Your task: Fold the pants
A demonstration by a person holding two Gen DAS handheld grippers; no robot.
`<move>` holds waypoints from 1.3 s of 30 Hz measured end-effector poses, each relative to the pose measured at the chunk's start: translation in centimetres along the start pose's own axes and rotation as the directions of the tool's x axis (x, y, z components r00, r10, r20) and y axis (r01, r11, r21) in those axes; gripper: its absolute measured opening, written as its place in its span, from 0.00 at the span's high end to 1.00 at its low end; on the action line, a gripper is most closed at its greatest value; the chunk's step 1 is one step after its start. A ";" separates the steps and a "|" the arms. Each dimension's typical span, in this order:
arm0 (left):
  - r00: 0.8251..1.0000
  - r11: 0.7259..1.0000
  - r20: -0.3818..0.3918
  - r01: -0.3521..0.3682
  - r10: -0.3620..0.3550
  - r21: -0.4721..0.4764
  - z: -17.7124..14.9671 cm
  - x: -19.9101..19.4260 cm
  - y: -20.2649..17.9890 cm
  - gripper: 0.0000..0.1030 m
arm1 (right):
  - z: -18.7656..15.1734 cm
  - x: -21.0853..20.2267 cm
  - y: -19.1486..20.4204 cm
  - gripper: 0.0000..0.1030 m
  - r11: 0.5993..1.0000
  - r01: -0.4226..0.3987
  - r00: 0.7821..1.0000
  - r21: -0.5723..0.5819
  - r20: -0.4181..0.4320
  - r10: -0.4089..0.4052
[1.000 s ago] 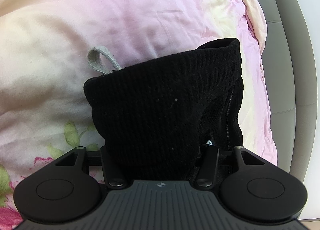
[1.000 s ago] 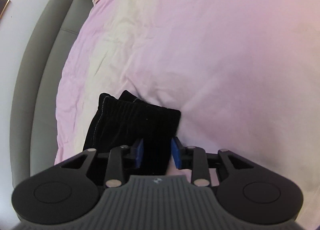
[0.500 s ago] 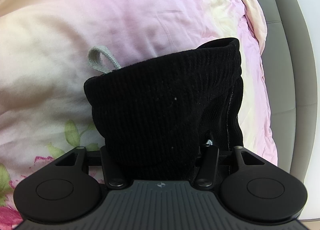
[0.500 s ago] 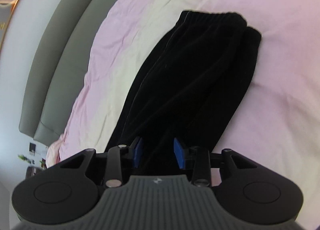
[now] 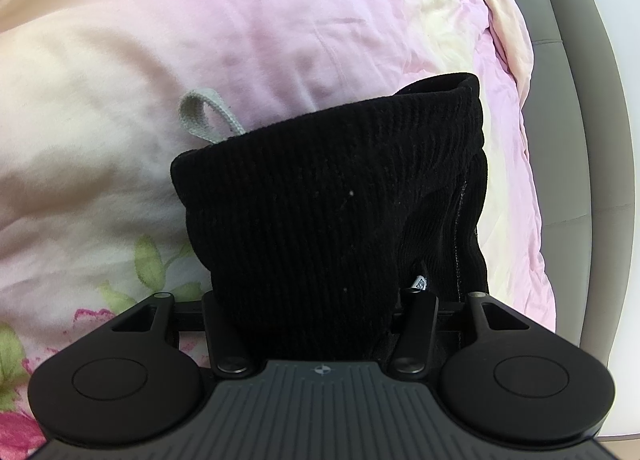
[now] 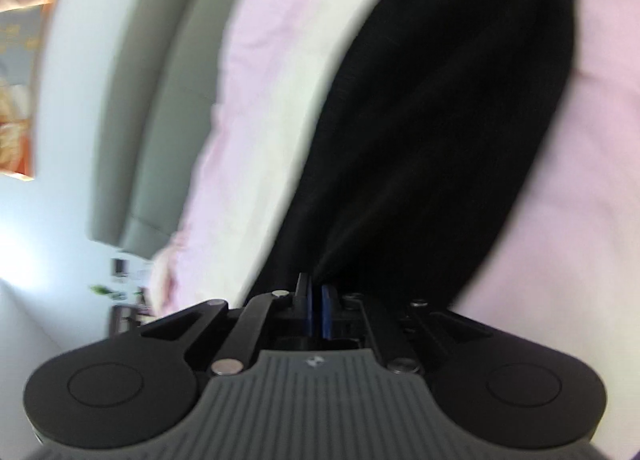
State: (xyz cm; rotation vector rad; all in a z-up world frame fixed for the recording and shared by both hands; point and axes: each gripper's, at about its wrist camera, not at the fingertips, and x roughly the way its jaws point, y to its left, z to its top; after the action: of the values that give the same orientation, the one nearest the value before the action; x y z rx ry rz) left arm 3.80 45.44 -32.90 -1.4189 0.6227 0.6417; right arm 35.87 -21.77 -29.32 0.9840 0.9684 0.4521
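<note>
Mid-fold, I judge: one end of the pants (image 5: 320, 220) is pinned, the other is being gathered to carry over.

My left gripper (image 5: 320, 304) sits with its fingers set wide, black ribbed cloth bunched between and over them. Whether they actually pinch the cloth I cannot tell, since the pads are buried. A grey drawstring loop (image 5: 204, 116) pokes out at the far left of that bundle. This view matches the earlier frames; nothing has shifted.

My right gripper (image 6: 316, 312) has its blue pads nearly together on a pleat of the pants (image 6: 460, 120), which run away long and dark over the pink duvet (image 6: 580, 200). Half a second back those pads stood well apart. This frame is motion-blurred.

Grey headboard (image 5: 572, 100) at the bed's edge.

Next move, as I read it: lift the right end, sweep it toward the left bundle, and lay it flat without dragging the duvet.
</note>
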 end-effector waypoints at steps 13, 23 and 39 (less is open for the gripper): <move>0.999 0.997 0.017 0.049 -0.048 -0.063 0.1 -0.4 0.8 0.47 | -0.5 -0.9 -2.3 0.99 0.984 0.168 0.984 0.060 -0.068 -0.164; 1.000 1.000 -0.003 0.015 -0.015 -0.005 0.1 0.2 0.1 0.45 | -1.1 0.2 -4.4 0.93 0.992 0.046 0.994 0.115 -0.107 -0.033; 1.000 1.000 -0.007 0.015 -0.015 -0.001 0.0 0.2 0.1 0.45 | 2.3 -7.0 -5.2 0.44 0.967 0.206 0.933 0.148 0.267 -0.240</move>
State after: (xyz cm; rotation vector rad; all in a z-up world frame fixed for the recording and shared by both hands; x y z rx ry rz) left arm 3.87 45.42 -33.16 -1.4259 0.6163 0.6253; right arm 33.66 -30.53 -29.99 0.9991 0.8406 0.0592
